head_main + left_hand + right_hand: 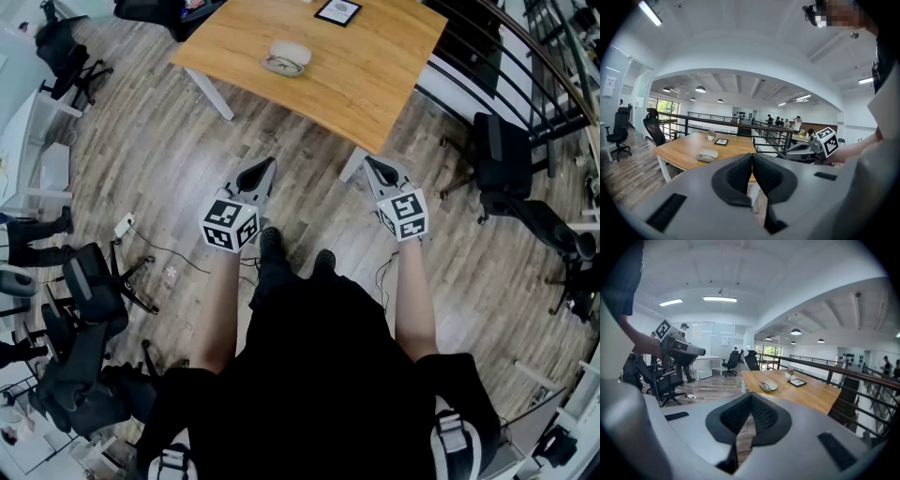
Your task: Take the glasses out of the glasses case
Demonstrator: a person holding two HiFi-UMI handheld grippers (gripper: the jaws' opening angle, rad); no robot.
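A pale glasses case (289,57) lies open on the wooden table (375,84), with glasses resting in its lower half; the same glasses case (707,155) shows in the left gripper view and again, as the case (767,386), in the right gripper view. My left gripper (269,165) hovers over the floor in front of the table, shut and empty. My right gripper (370,163) is beside it near the table's front corner, shut as well. Both are well short of the case. The left gripper's jaws (752,157) and the right gripper's jaws (751,397) meet with nothing between them.
A framed black picture (337,11) and a small flower pot (789,373) sit farther back on the table. Office chairs (511,178) stand at right and several at left (89,281). A black railing (525,56) runs behind the table. Cables (169,253) lie on the wood floor.
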